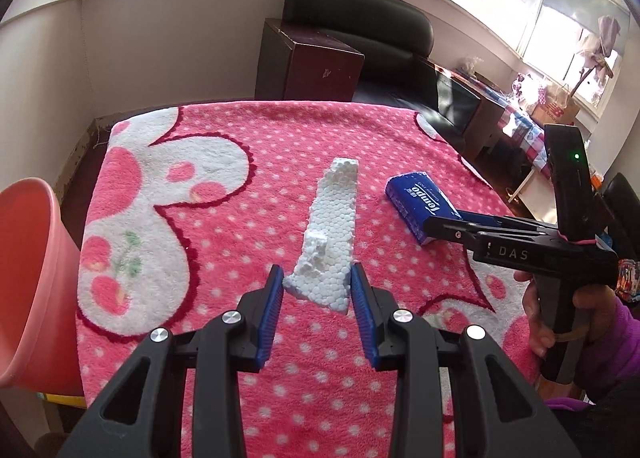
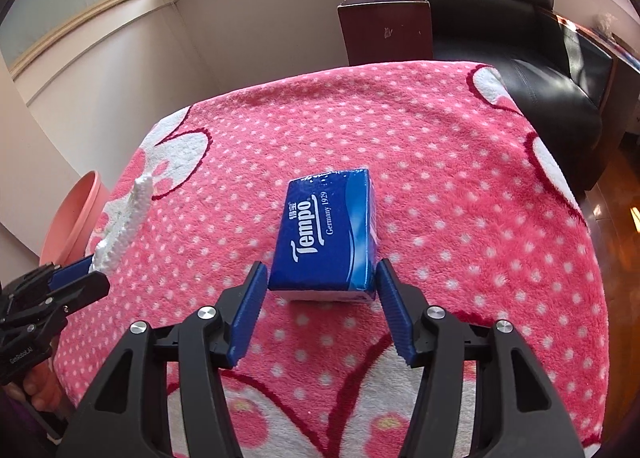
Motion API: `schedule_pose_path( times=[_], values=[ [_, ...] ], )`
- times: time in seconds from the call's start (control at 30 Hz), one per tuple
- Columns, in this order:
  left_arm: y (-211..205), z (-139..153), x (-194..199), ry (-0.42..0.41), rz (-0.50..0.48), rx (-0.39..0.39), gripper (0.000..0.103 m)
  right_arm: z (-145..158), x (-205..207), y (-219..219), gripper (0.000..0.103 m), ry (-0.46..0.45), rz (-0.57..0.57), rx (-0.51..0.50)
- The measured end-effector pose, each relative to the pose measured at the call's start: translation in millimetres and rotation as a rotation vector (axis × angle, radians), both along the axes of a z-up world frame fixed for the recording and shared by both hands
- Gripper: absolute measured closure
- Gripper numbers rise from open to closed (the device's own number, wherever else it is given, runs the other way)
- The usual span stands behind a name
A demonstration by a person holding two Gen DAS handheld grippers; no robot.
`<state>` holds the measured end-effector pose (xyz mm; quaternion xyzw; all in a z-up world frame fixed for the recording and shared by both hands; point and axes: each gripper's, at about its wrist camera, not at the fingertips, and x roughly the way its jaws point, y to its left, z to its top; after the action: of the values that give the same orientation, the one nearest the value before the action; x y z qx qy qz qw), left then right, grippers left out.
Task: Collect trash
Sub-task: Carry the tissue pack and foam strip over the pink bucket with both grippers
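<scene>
A long white foam piece (image 1: 332,225) has its wide near end between the blue pads of my left gripper (image 1: 316,286), which is shut on it. From the right wrist view the foam piece (image 2: 128,217) slants up off the blanket out of the left gripper (image 2: 86,274). A blue Tempo tissue pack (image 2: 328,234) lies flat on the blanket. My right gripper (image 2: 320,282) is open, its pads either side of the pack's near end with small gaps. The left wrist view shows the pack (image 1: 420,205) with the right gripper (image 1: 440,223) at it.
A pink polka-dot blanket (image 1: 240,217) covers the table. A pink bin (image 1: 28,278) stands off the table's left edge. Beyond the far edge are a dark brown cabinet (image 1: 308,61) and a black armchair (image 2: 500,17). A hand in a purple sleeve (image 1: 600,334) holds the right gripper.
</scene>
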<state>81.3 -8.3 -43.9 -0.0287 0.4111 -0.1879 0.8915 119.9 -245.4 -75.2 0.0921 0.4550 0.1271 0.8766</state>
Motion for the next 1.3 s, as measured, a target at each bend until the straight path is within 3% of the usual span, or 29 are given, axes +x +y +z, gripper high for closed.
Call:
schedule_pose_path(
  times=[0.33, 0.57, 0.6, 0.67, 0.77, 1.03, 1.3],
  values=[
    [26.1, 7.4, -11.5, -0.019, 0.051, -0.057, 0.070, -13.0, 19.4, -40.2, 0.046, 0.080, -0.151, 0.202],
    [29.2, 8.8, -14.0, -0.027, 0.056, -0.074, 0.070, -9.3, 18.9, -14.0, 0.046, 0.063, -0.080, 0.130],
    [29.8, 8.7, -14.5, -0.027, 0.058, -0.075, 0.070, -8.6, 18.3, -10.2, 0.048, 0.061, -0.067, 0.127],
    [31.8, 8.7, -15.1, -0.029, 0.064, -0.080, 0.070, -4.2, 15.5, -0.5, 0.062, 0.040, -0.030, 0.111],
    [36.4, 10.5, -17.4, -0.036, 0.078, -0.085, 0.070, 3.9, 9.3, 16.2, 0.068, -0.009, 0.005, 0.029],
    [53.5, 19.5, -27.2, -0.072, 0.154, -0.095, 0.070, 13.6, -2.9, 29.8, 0.074, -0.063, 0.033, -0.023],
    [65.8, 39.3, -40.5, -0.177, 0.261, -0.048, 0.070, 42.7, -18.4, 66.8, 0.074, -0.174, 0.129, -0.050]
  ],
)
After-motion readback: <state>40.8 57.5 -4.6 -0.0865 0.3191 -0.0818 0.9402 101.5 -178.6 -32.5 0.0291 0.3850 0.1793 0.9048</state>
